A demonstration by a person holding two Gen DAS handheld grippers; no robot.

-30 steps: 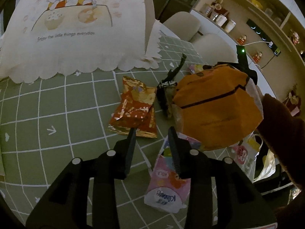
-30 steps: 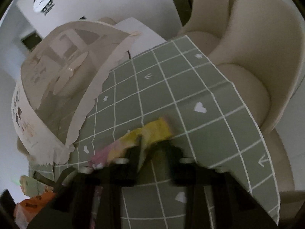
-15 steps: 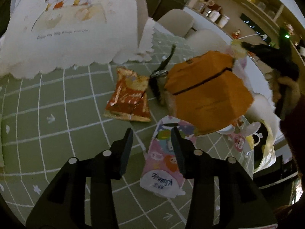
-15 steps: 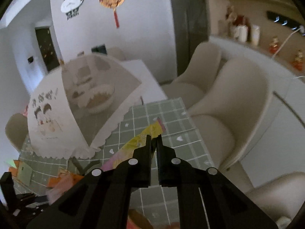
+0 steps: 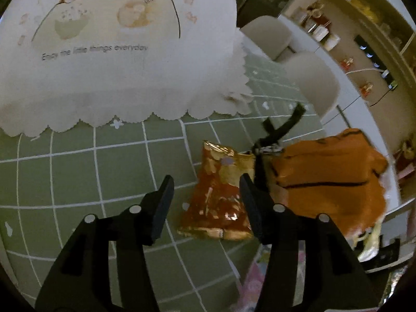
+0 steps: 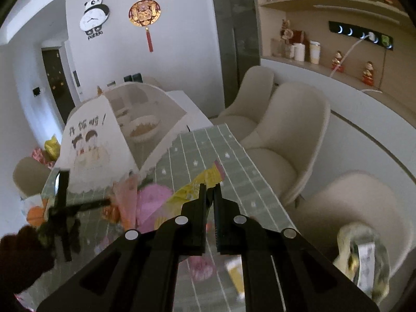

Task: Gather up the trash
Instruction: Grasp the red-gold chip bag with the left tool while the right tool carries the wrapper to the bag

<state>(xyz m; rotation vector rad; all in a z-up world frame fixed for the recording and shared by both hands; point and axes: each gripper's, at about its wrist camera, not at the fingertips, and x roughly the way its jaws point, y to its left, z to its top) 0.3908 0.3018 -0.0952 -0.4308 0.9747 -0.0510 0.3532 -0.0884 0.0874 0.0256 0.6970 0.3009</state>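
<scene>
In the left wrist view a crinkled red-orange snack wrapper lies on the green grid tablecloth. My left gripper is open just above the wrapper's near end, one finger on each side. An orange bag sits right of the wrapper, with a black strap poking up beside it. A pink packet shows under the right finger. In the right wrist view my right gripper is shut on a yellow wrapper, held above the table.
A large white food cover with a cartoon print stands at the back of the table. Cream chairs line the table's right side. A translucent bag hangs at lower right. A dark-sleeved hand is at lower left.
My left gripper moved forward from the pink packet to the red-orange wrapper and opened wider. My right gripper shut on the yellow wrapper and lifted it off the table.
</scene>
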